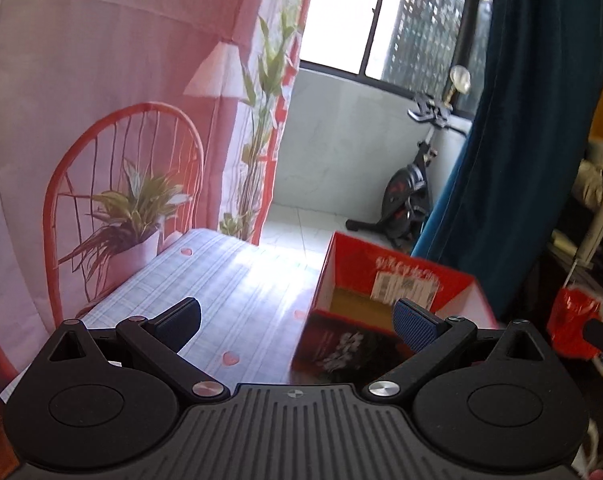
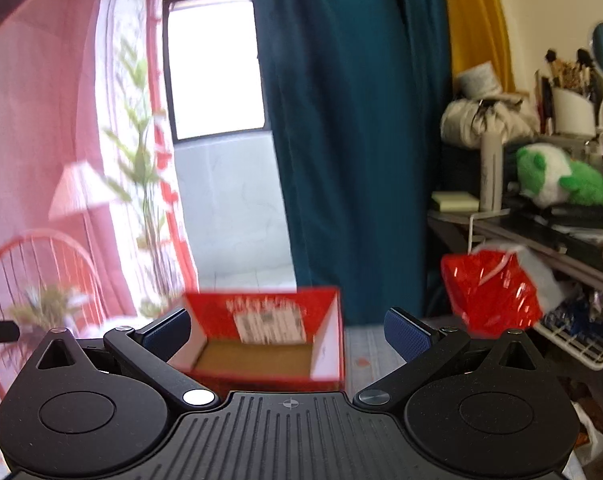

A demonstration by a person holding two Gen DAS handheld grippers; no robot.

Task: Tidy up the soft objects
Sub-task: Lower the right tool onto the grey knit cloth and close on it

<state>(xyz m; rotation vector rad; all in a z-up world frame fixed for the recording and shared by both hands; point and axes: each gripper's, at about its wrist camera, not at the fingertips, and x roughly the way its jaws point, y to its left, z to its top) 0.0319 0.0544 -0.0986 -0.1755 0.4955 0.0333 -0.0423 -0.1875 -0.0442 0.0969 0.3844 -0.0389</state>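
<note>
Both our grippers are spread wide and hold nothing. Our left gripper (image 1: 297, 326) hangs over the checked table (image 1: 229, 276), and our right gripper (image 2: 287, 330) hangs right above the red box (image 2: 261, 336). We see one red box, open on top, with nothing inside. We see one soft toy (image 2: 561, 178), green and white, far off on the messy shelf (image 2: 501, 224) to our right. We think we should reach for the toy slowly, pinch its fat middle softly, then drop it straight into the box. One red bag (image 2: 491, 294) hangs near the shelf.
</note>
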